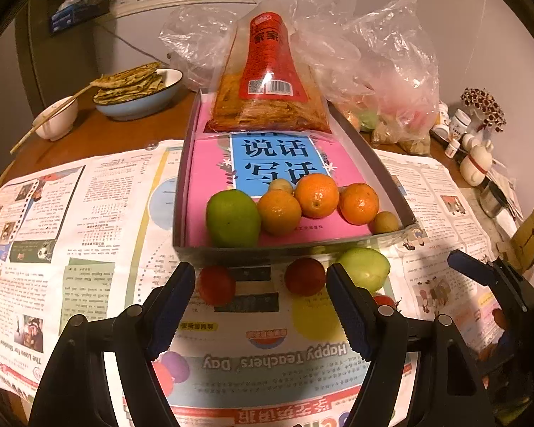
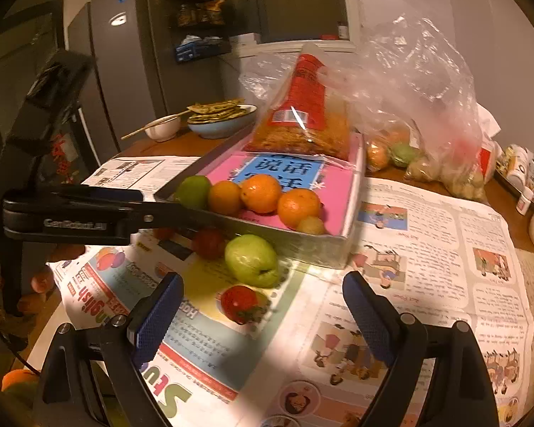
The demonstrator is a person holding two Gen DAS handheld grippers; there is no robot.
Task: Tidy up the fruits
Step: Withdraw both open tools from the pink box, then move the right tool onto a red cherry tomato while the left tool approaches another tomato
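Note:
A shallow grey box lined with a pink book holds a green fruit, three oranges and two small yellowish fruits. On the newspaper in front of it lie two red fruits and a green fruit. My left gripper is open just short of them. In the right wrist view the green fruit and a strawberry lie ahead of my open right gripper. The left gripper's arm crosses that view.
A red snack bag lies on the box's far end. Clear plastic bags with more fruit stand behind. A blue bowl of flatbreads, a white bowl with chopsticks and small bottles sit around. Newspaper covers the table.

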